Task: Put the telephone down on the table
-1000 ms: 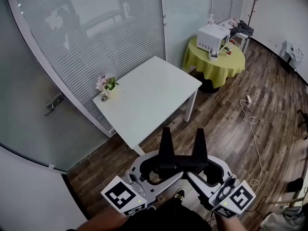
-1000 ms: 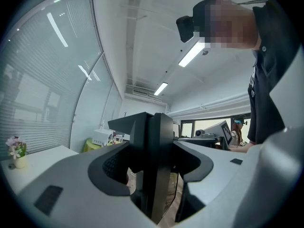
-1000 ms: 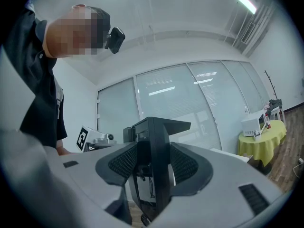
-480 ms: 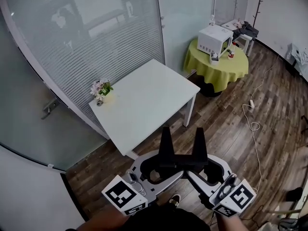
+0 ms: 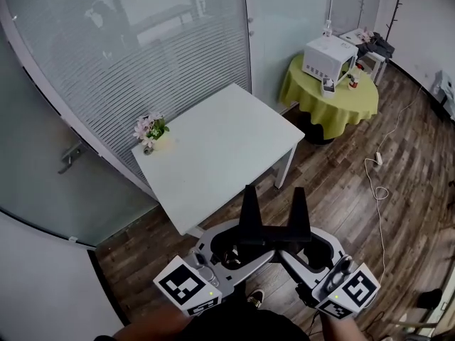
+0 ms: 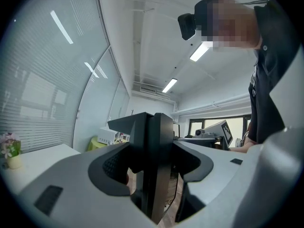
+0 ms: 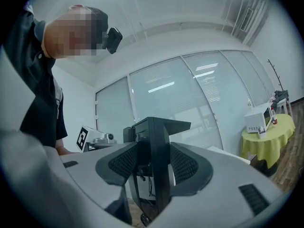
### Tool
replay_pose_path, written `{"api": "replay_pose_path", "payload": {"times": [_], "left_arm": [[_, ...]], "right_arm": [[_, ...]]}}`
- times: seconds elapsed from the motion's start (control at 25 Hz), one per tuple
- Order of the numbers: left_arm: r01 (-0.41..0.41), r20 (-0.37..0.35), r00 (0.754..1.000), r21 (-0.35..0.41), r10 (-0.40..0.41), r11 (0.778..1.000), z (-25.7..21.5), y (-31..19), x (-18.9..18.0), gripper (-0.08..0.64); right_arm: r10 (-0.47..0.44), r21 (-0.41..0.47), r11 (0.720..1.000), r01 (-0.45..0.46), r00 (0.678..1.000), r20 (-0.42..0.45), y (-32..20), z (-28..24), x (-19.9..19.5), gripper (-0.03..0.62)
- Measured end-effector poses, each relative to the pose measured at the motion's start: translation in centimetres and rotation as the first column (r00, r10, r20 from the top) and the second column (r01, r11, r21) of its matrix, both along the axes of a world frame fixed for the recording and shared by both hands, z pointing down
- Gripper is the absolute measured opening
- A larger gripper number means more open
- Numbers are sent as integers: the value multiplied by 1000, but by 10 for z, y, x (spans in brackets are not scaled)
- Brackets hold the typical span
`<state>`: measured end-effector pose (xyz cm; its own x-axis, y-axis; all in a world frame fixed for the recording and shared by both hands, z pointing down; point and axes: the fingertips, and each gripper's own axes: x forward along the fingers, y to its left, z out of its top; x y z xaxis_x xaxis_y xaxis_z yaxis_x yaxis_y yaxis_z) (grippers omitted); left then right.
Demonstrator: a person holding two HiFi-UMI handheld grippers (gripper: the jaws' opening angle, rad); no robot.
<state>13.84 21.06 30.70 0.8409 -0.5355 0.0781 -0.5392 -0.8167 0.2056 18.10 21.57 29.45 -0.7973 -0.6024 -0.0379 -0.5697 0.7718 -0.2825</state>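
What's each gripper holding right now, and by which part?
Nothing is held. The left hand-held gripper and the right hand-held gripper each have their jaws pressed together with nothing between them.

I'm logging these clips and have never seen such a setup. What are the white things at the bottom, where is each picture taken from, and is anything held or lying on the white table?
There is no robot here. A person carries two hand-held tools, each with a pair of black jaws and a cube with square markers.

The head view comes from a camera on the person's head looking down. It shows the left gripper and the right gripper side by side above the wooden floor.

The other two pictures come from cameras riding on the grippers, each looking along its own jaws. In both, the jaws are pressed together with nothing between them.

The white table carries only a small vase of flowers at one corner. Behind it, a round table with a yellow cloth holds a white appliance. No telephone appears in any picture.
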Motion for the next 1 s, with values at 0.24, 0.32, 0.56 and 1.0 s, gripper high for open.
{"api": "replay_pose_path", "payload": {"times": [0.24,0.32,0.56,1.0], "left_arm": [[3,-22,1000,-11,-3,1000,8,-55,-24,273],[2,-28,1000,-12,-2,1000,7,-77,-33,273],[0,-42,999,-16,-1,1000,13,-133,-60,273],[15,-44,999,-16,-16,1000,13,-201,-96,273]], "right_arm": [[-2,-15,1000,1,1000,-23,-55,7,-24,224],[-2,-17,1000,1,999,-32,-77,6,-34,224],[3,-29,1000,-4,999,-44,-133,11,-61,225],[-12,-35,999,10,999,-43,-202,11,-97,225]]}}
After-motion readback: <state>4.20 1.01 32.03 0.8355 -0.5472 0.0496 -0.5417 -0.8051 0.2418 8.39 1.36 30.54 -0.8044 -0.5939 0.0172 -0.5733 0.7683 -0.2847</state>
